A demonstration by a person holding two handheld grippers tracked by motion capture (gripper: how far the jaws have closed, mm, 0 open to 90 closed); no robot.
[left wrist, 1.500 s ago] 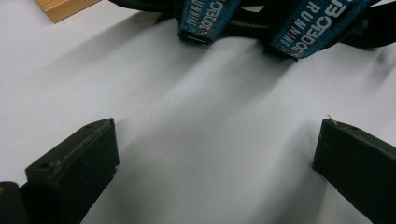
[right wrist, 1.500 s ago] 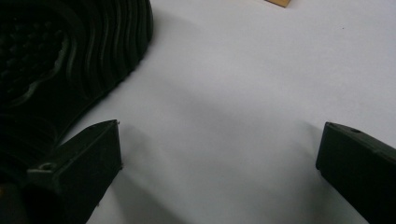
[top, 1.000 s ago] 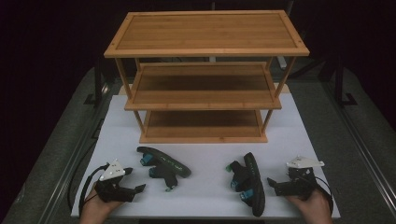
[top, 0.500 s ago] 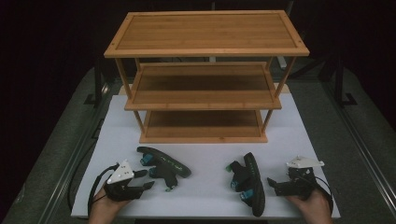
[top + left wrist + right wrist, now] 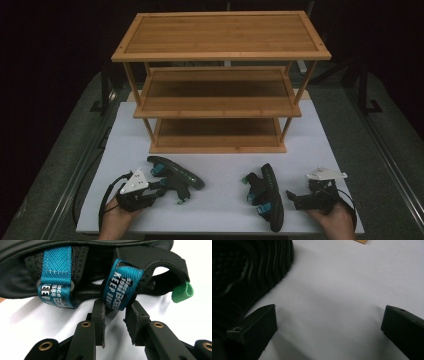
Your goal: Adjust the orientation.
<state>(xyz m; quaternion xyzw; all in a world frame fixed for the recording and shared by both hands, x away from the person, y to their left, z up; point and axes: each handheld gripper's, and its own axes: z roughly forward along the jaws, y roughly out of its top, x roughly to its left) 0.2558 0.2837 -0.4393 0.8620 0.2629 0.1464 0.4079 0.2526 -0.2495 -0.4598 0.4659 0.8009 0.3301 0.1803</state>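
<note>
Landmark here is the three-tier bamboo rack (image 5: 220, 80) at the back of the white tabletop (image 5: 220, 165). Two black sandals lie in front of it: the left sandal (image 5: 175, 172) on its side off the rack's left corner, the right sandal (image 5: 267, 195) tipped on edge off the right. The left claw (image 5: 159, 191) sits right at the left sandal, jaws narrowed either side of a teal strap (image 5: 123, 285), though I can't tell if they're actually pinching it. The right claw (image 5: 292, 196) is spread wide, holding nothing, just beside the right sandal's sole.
</note>
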